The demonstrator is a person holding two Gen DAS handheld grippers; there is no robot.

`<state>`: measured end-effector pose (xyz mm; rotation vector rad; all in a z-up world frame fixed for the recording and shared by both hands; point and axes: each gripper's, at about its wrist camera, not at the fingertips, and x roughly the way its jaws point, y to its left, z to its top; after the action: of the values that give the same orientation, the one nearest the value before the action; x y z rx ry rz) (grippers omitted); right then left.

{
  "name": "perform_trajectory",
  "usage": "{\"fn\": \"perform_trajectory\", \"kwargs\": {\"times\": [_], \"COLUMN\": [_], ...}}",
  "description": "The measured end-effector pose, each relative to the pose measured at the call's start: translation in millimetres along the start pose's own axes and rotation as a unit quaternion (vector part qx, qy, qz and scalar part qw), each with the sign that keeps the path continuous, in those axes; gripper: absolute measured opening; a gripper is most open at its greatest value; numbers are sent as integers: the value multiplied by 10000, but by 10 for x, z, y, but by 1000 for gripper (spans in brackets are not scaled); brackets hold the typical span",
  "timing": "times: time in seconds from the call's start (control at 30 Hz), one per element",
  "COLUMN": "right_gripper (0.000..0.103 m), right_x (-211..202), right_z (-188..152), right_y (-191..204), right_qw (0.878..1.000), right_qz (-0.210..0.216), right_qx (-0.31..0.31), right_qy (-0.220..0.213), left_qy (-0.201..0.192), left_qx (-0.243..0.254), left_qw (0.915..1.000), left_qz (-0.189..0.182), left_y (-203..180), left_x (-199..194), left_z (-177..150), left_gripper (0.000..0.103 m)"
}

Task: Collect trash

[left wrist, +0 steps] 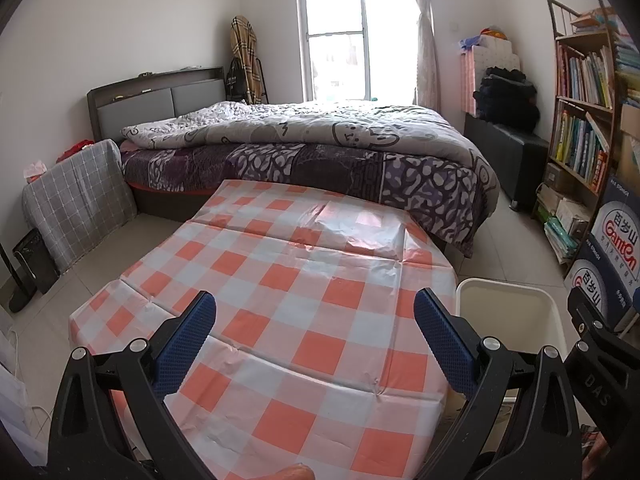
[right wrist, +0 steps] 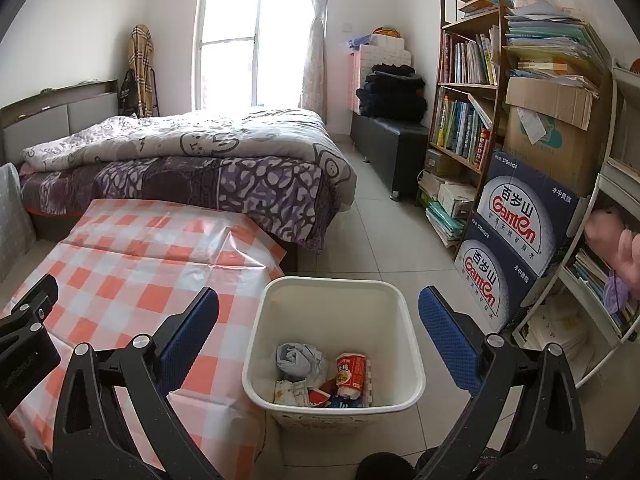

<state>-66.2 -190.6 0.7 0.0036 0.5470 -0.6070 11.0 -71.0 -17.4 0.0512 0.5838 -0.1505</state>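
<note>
A cream waste bin stands on the tiled floor beside a table with an orange-and-white checked cloth. Inside the bin lie a crumpled grey-blue wad, a red snack cup and paper wrappers. My right gripper is open and empty, above the bin. My left gripper is open and empty over the checked cloth, which carries nothing in view. The bin's rim shows at the right of the left wrist view. The left gripper's body shows at the left edge of the right wrist view.
A bed with a grey patterned quilt stands behind the table. A bookshelf and stacked Ganten water boxes line the right wall. A dark bench with folded clothes sits by the window. A covered item leans at left.
</note>
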Motion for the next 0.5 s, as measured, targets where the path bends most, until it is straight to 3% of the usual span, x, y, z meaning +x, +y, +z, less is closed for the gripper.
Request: {"fn": "perform_trajectory", "kwargs": {"times": [0.5], "right_gripper": [96], "right_x": [2], "right_z": [0], "right_y": [0], "right_qw": [10000], "right_qz": [9], "right_qx": [-5], "right_qy": [10], "left_qy": [7], "left_qx": [4], "left_qw": [10000], "left_qz": [-6], "left_y": [9], "left_x": [3], "left_z": [9], "left_gripper": [96]}}
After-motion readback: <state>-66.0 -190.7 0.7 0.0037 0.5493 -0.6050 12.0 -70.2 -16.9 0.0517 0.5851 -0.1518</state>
